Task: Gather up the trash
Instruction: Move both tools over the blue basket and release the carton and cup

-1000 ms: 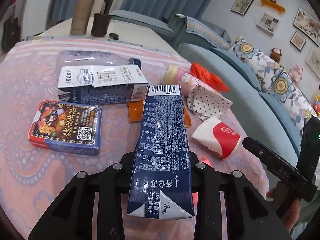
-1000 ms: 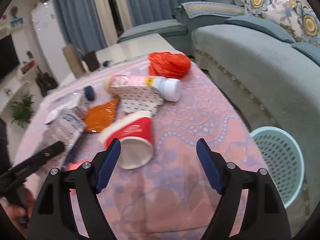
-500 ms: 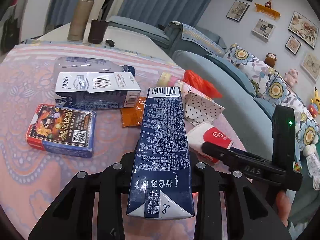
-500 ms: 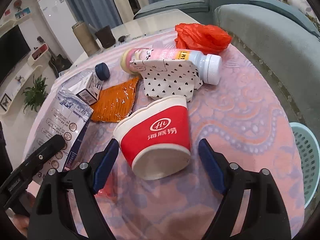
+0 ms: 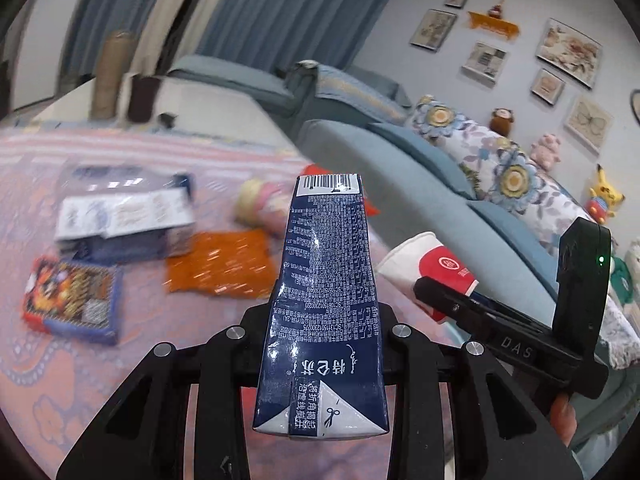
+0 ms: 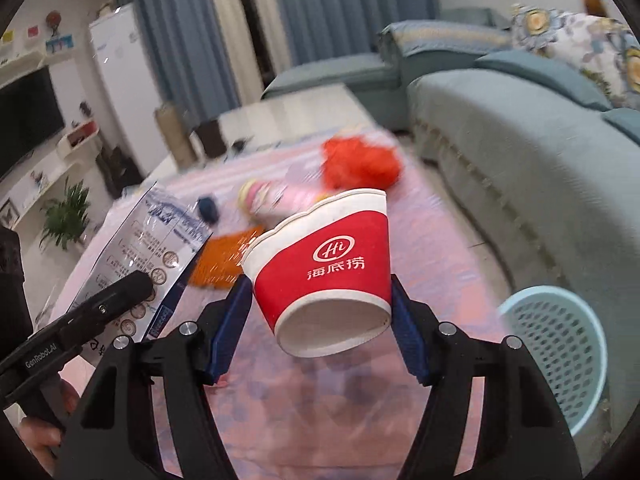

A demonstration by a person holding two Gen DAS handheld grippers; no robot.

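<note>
Two handheld grippers work over a low table covered in a pink patterned cloth (image 5: 80,380), with a grey-blue sofa (image 6: 520,168) running along its far side. The left gripper (image 5: 320,344) is clamped tight on a flattened dark navy milk carton printed with white text (image 5: 326,280), held clear of the cloth and pointing away from the camera. The right gripper (image 6: 322,312) has a red and white paper cup with white lettering (image 6: 324,264) between its blue-padded jaws, which are closing on the cup's sides; the cup appears lifted off the table, tilted with its base toward the camera. A pale blue perforated plastic basket (image 6: 556,356) stands on the floor to the right of the table, beside the sofa, and what little of its inside shows looks empty. By this view the job seems only just begun: two pieces are in hand but not yet dropped in. Left on the cloth, blurred, are an orange foil wrapper (image 5: 218,260), a pink bottle lying on its side (image 5: 260,206), a crumpled red plastic bag (image 6: 360,160), a white and blue carton (image 5: 124,216) and a colourful card box (image 5: 72,300).
</note>
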